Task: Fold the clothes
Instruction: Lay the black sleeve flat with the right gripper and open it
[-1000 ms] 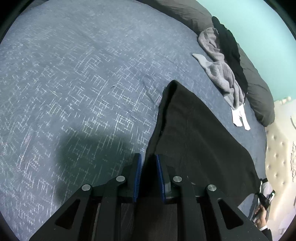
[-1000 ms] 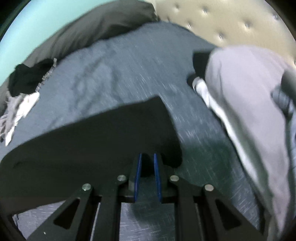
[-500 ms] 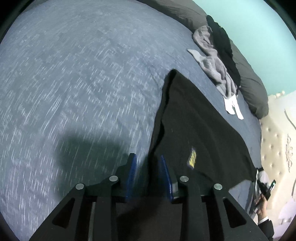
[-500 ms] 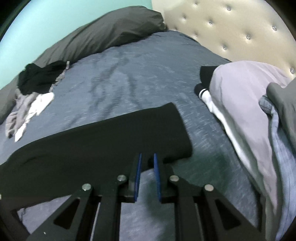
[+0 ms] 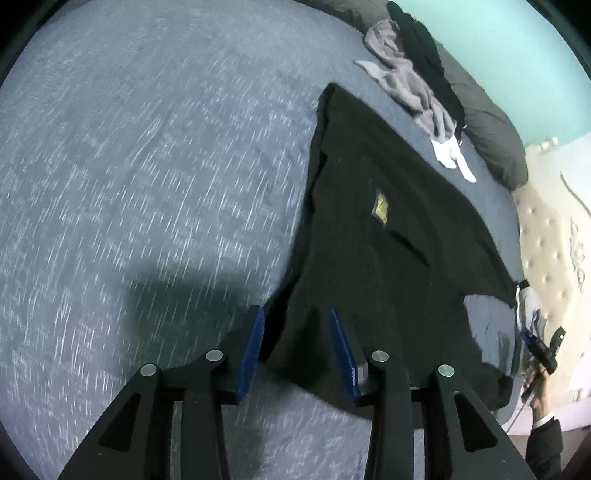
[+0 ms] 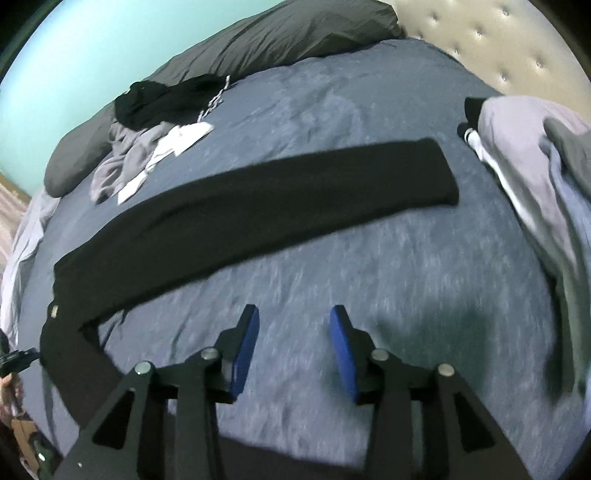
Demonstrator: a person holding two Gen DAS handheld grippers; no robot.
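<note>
The black garment [image 6: 258,206] lay flat on the blue-grey bed cover [image 6: 369,277], folded into a long narrow band. In the right wrist view its long axis ran across the bed, from a squared end near the pale pillow [image 6: 517,155] at the right down to the lower left, where it bent and widened toward the bed's edge. In the left wrist view the same garment [image 5: 388,240] stretched away from the camera, its far end narrowing to a corner that pointed at the heap of grey and black clothes [image 5: 417,81], with a small yellow label [image 5: 379,208] showing on its top face. The left gripper [image 5: 297,347] hung over the garment's near corner; its blue fingers [image 5: 251,354] had just been opening and stood apart, with cloth visible between them but not pinched. The right gripper [image 6: 293,347] had likewise just been opening, its fingers [image 6: 341,350] released over bare cover, with the garment lying beyond them. A dark grey pillow [image 6: 277,37] lay along the bed's far edge, against the turquoise wall [image 6: 92,48], and a tufted headboard [image 6: 498,33] closed the right side.
</note>
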